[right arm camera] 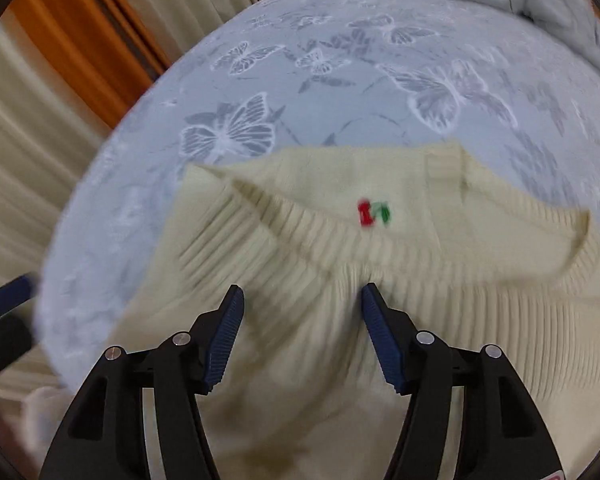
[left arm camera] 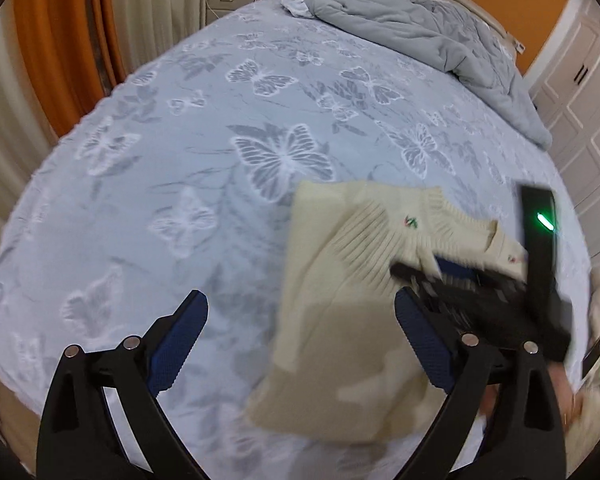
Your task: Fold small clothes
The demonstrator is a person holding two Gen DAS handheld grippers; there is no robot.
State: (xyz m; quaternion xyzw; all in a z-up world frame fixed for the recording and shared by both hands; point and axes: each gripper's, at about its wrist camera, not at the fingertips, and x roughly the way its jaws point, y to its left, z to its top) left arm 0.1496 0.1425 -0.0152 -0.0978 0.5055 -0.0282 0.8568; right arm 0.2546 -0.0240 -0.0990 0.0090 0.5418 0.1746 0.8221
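While motion blur smears its ribbing, the cream sweater (right arm camera: pixel 340 320) lies on the butterfly-print bedspread (left arm camera: pixel 160 168), its near part cut off by the frame edge. Over it the right gripper (right arm camera: pixel 302 312) hangs with fingers spread and nothing between them. Beside the sweater, the left gripper (left arm camera: pixel 300 320) is also spread wide, its right finger partly hiding the other tool.

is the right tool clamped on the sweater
No, the right tool is open above the cream sweater, gripping nothing.
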